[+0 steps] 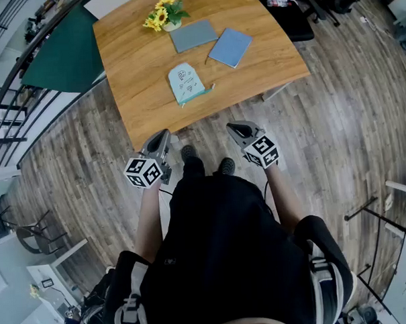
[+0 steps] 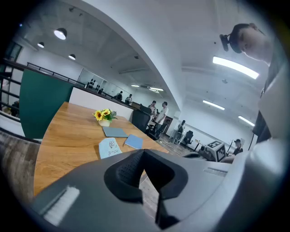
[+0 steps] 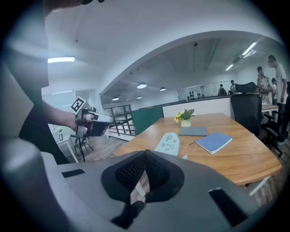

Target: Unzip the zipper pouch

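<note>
Wooden counter (image 1: pixel 135 73) is carrying the pouch (image 1: pixel 186 83) well ahead of the left tongs (image 1: pixel 164 135) and right tongs (image 1: pixel 236 129), both hanging closed, empty.

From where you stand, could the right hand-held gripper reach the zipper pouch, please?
Probably yes: the zipper pouch lies near the table edge, nothing stands between it and the right hand-held gripper; a forward reach should do.

Bright, even light comes from ceiling strip lights (image 2: pixel 235 67) at two o'clock in the left gripper view; the head view is sharp, its edges bowed. Both gripper views are fisheye with black vignetted rims, the left gripper (image 2: pixel 144 152) and right gripper (image 3: pixel 146 153) looming soft at six o'clock.
</note>
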`<state>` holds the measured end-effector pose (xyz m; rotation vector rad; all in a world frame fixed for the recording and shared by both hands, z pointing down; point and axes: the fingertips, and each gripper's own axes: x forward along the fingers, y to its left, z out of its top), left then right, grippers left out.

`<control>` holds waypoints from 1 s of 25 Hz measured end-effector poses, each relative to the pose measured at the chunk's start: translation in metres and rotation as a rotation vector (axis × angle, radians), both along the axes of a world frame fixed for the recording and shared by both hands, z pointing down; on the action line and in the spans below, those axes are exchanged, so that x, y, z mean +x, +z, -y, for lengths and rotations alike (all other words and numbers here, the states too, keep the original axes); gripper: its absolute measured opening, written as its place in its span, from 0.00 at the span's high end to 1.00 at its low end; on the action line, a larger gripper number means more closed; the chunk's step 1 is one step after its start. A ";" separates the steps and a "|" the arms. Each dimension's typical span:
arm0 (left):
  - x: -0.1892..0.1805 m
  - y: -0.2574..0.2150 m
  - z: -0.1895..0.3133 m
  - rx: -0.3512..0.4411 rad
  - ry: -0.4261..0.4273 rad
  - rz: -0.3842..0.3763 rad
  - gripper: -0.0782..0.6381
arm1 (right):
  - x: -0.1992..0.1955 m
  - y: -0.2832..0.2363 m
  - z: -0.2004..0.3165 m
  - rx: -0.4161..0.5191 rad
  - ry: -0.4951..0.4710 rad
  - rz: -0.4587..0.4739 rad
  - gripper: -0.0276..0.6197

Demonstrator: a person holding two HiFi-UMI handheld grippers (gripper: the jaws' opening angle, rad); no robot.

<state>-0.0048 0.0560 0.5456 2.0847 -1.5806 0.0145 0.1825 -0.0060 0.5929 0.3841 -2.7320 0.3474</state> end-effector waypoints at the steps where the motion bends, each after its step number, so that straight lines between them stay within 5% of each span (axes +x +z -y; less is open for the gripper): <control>1: 0.003 0.000 0.000 0.001 0.011 0.016 0.90 | 0.000 -0.001 0.000 0.006 0.000 -0.003 0.95; 25: 0.023 -0.004 -0.008 0.018 0.048 0.045 0.90 | 0.001 -0.021 -0.007 0.068 -0.003 0.013 0.95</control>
